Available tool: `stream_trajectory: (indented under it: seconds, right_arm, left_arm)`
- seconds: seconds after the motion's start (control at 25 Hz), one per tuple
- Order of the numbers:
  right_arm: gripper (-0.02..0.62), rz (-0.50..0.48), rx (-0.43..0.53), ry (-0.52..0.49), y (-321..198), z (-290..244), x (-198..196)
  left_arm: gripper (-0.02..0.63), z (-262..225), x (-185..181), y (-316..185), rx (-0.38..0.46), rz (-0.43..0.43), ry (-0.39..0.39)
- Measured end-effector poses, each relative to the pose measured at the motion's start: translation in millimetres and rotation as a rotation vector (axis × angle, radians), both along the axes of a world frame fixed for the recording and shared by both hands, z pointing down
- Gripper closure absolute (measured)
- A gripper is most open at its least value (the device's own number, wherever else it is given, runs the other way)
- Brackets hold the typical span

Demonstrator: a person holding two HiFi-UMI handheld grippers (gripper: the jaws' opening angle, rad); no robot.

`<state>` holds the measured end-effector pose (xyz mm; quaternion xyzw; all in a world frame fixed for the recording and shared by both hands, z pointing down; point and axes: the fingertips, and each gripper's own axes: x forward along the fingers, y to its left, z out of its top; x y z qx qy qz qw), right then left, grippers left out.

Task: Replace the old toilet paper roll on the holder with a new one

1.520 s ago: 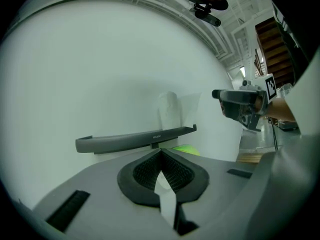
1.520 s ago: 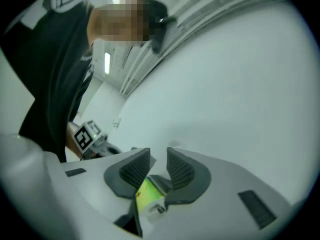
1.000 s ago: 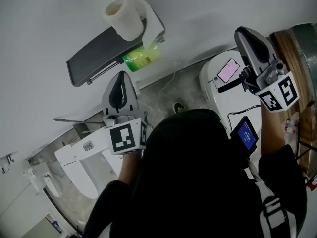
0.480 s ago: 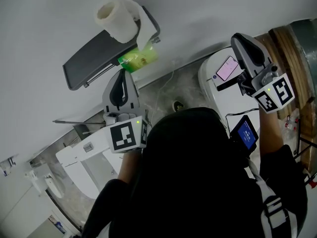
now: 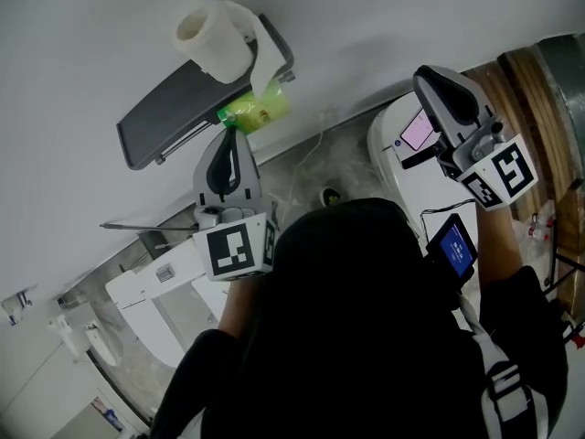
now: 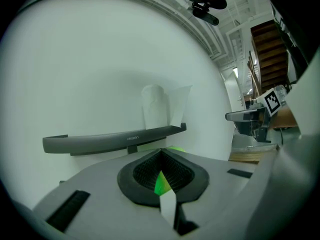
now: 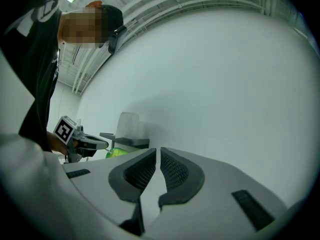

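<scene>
A white toilet paper roll (image 5: 215, 39) stands on top of the dark grey holder shelf (image 5: 169, 122) on the wall, a loose sheet hanging over the shelf's end. A lime-green package (image 5: 253, 110) sits under that shelf. My left gripper (image 5: 229, 135) points at the green package (image 6: 175, 148) with its tips right at it. The jaws meet at the tip and green shows through the slit between the pads; whether they pinch it I cannot tell. My right gripper (image 5: 430, 79) hangs off to the right near the wall, shut (image 7: 157, 151) with nothing between its pads.
A white toilet (image 5: 402, 167) stands below the right gripper with a pink-screened phone (image 5: 419, 129) on it. Another white fixture (image 5: 151, 286) lies at lower left. Wooden boards (image 5: 539, 99) rise at the far right. A blue-screened device (image 5: 454, 245) hangs at the person's chest.
The right gripper has come down a little and drifted left in the head view. The left gripper has stayed at the green package.
</scene>
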<state>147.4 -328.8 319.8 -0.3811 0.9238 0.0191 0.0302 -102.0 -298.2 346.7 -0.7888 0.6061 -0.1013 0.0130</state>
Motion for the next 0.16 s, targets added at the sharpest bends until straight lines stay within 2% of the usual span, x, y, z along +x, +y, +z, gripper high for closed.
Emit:
stream_trajectory:
  seconds: [0.16]
  right_arm:
    - [0.554, -0.012, 0.004, 0.007, 1.4, 0.3, -3.7]
  left_arm:
    - [0.592, -1.6, 2.2, -0.3, 0.002, 0.002, -0.002]
